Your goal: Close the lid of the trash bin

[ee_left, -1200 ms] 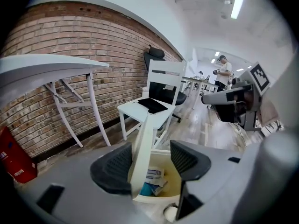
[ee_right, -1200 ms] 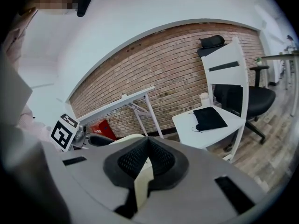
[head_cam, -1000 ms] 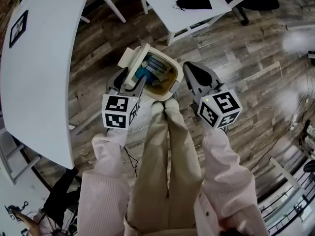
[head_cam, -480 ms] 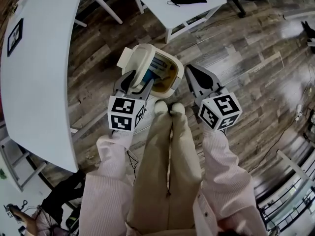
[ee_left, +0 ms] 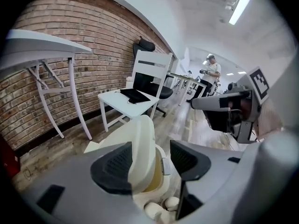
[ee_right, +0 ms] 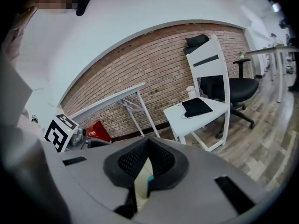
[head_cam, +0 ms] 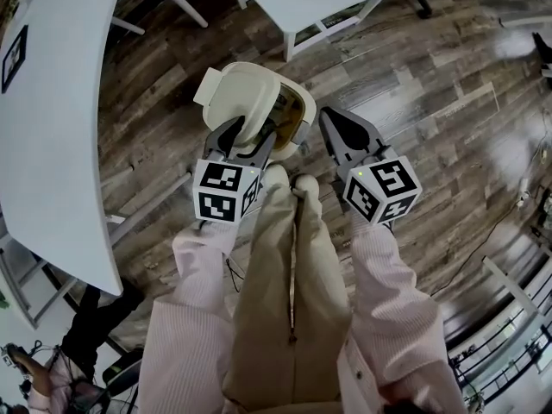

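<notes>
The cream trash bin (head_cam: 301, 121) stands on the wood floor just beyond my shoes. Its lid (head_cam: 246, 102) is tilted over the opening and covers most of it; a yellowish strip of the inside shows at the right. My left gripper (head_cam: 248, 138) is open with the lid's near edge between its jaws. In the left gripper view the lid (ee_left: 142, 148) rests against the left pad (ee_left: 112, 167), and the right pad stands apart from it. My right gripper (head_cam: 332, 121) is shut, just right of the bin and apart from it; its pads (ee_right: 161, 160) meet.
A white table (head_cam: 52, 128) runs along the left. A white chair (head_cam: 297, 7) carrying a black item stands behind the bin. My legs and shoes (head_cam: 285, 179) lie between the grippers. A black office chair (ee_right: 231, 87) and a brick wall lie beyond. A person (ee_left: 210, 73) stands far off.
The lid has swung from upright down over the opening, with the left gripper following it. The bin's contents are now mostly covered. The right gripper stayed beside the bin.
</notes>
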A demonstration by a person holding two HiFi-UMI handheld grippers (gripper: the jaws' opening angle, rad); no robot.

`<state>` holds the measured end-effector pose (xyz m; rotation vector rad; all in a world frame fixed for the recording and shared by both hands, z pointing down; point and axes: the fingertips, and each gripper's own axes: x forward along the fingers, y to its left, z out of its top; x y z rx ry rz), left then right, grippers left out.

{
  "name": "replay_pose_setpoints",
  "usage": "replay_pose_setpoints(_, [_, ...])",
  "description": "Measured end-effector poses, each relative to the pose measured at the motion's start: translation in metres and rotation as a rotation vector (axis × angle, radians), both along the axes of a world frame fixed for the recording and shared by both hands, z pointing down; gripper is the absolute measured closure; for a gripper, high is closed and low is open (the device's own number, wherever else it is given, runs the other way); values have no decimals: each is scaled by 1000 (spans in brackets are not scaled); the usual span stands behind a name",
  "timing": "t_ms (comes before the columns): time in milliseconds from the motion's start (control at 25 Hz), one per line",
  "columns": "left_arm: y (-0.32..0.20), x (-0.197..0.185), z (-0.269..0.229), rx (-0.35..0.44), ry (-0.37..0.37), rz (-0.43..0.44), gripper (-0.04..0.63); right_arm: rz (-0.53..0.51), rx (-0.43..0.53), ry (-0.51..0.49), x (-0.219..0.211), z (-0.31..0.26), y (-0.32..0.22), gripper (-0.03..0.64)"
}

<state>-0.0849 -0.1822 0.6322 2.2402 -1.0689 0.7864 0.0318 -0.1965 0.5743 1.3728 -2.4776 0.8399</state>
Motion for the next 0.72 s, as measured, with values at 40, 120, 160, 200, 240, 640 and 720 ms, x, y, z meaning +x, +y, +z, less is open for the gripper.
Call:
replay_pose_setpoints(40, [2,2,2,-5,-2,-1,351,-1,-4,-2,2,2,2,614])
replay_pose_setpoints(120, [6,6,8,-13,-1,-5,351,-5,-12,-5,5,7,5,614])
replay_pose_setpoints(160, [7,8,10,-17,0,-8,351,-7,-16,-7,7,8,7,614])
replay_pose_setpoints(200, [8,10,13,-21,0,-9,351,-9,-18,-9,8,10,8,614])
replay_pose_setpoints(240, [9,12,16,-26,-1,-9,353,-11,-21,-11,10,11,9,614])
replay_pose_setpoints(640, [24,34,50,-75,1,-39,353,-22,-57,-22,30,35,21,614])
replay_pose_setpoints(720, [25,35,55,-72,0,-49,359,-27,-62,-24,31,40,23,614])
